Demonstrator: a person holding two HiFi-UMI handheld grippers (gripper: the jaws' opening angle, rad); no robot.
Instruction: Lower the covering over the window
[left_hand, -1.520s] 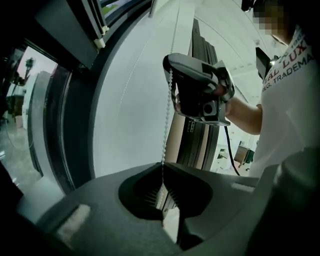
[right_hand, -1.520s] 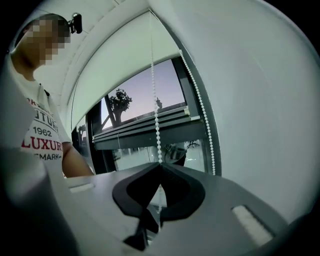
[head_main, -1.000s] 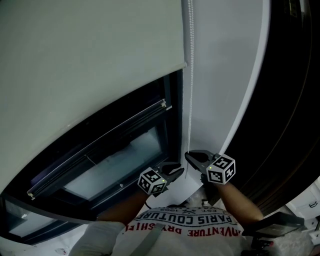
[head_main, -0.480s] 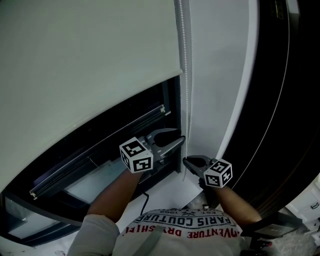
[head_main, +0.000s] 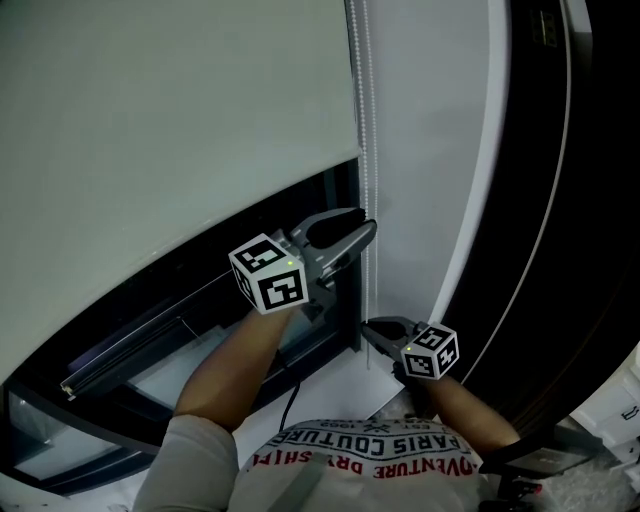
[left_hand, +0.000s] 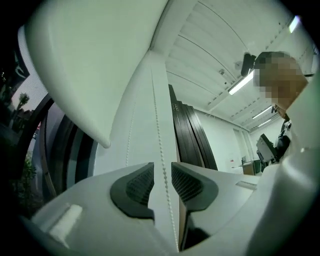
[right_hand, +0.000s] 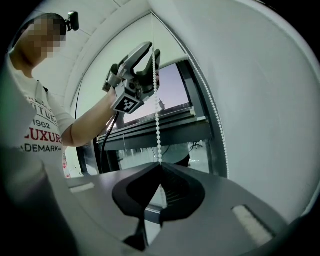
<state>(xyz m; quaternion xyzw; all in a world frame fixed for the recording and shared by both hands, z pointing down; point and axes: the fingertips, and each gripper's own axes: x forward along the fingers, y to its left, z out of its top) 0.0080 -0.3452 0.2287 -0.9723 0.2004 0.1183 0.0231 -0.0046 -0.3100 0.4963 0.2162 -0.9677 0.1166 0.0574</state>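
Observation:
A white roller blind (head_main: 170, 120) covers the upper window, its lower edge slanting above dark glass (head_main: 210, 345). Along its right side hangs a white bead chain (head_main: 366, 150). My left gripper (head_main: 362, 232) is raised beside the blind's lower corner. Its jaws have just been opening, and one chain strand (left_hand: 159, 130) runs free between the pads of the left gripper (left_hand: 162, 182). Lower down, my right gripper (head_main: 368, 327) is shut on the chain. In the right gripper view the beads (right_hand: 157, 115) go straight into the pressed pads of the right gripper (right_hand: 160, 167).
A dark window frame (head_main: 345, 300) borders the glass. A white wall strip (head_main: 430, 150) stands right of the chain, then a dark panel (head_main: 590, 200). A white sheet (head_main: 345, 385) lies on the sill by the person's shirt.
My left gripper has climbed up the chain from beside the right gripper to well above it. The right gripper has stayed in place, shut on the chain.

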